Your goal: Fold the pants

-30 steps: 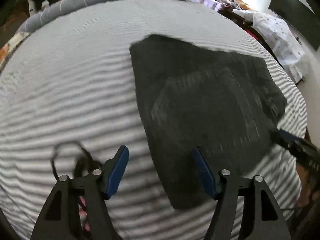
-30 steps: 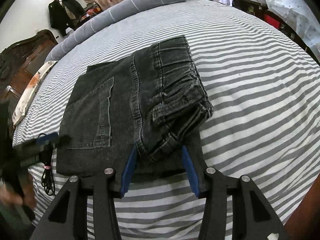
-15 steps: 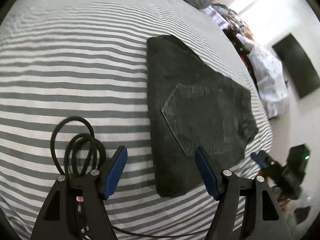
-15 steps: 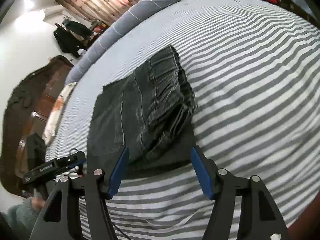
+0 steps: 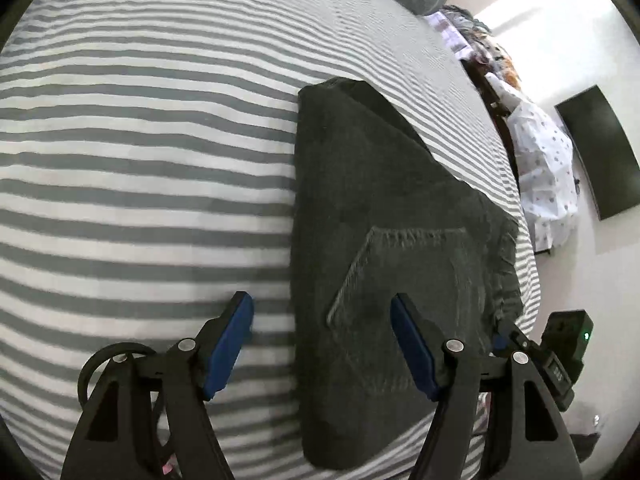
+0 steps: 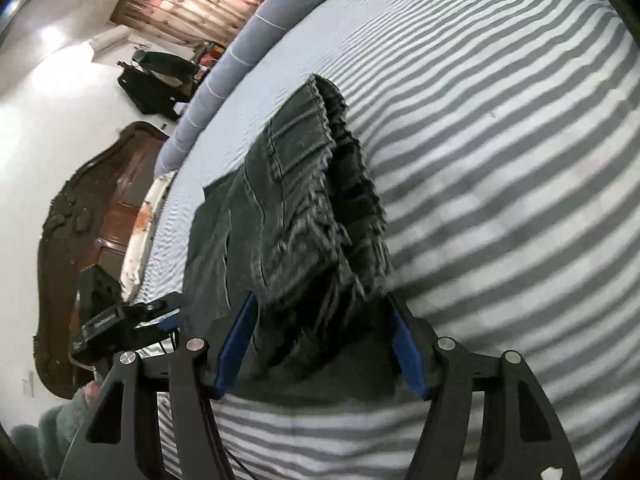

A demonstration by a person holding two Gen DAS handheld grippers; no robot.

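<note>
In the left wrist view, the pants [image 5: 384, 240] are seen lying on the striped bed [image 5: 140, 160] as a dark folded rectangle, a stitched back pocket [image 5: 404, 280] facing up. The left tongs [image 5: 322, 344] are spread wide and grasp nothing: one blue pad stands over bare sheet beside the long left edge of the pants, the other over the pocket. A coil of black cable [image 5: 108, 364] is visible beside the pants' near left corner, partly hidden by the tool. The right tongs [image 5: 560, 344] show at the near right corner of the pants, their jaws hidden from this side.

In the right wrist view, the pants [image 6: 288, 208] are shown from the waistband end, where the gathered waistband [image 6: 340, 184] is stacked thick and uneven above a flatter layer. The right tongs [image 6: 320, 344] are released too, their pads set either side of the near waistband edge with nothing pinched. The left tongs [image 6: 132, 316] appear past the far corner of the pants.

The fold is judged nearly complete. If a further fold or tidying is intended, all layers at the near edge should be caught together, and the bulky waistband should be pressed flat and squared with the lower layer.
</note>
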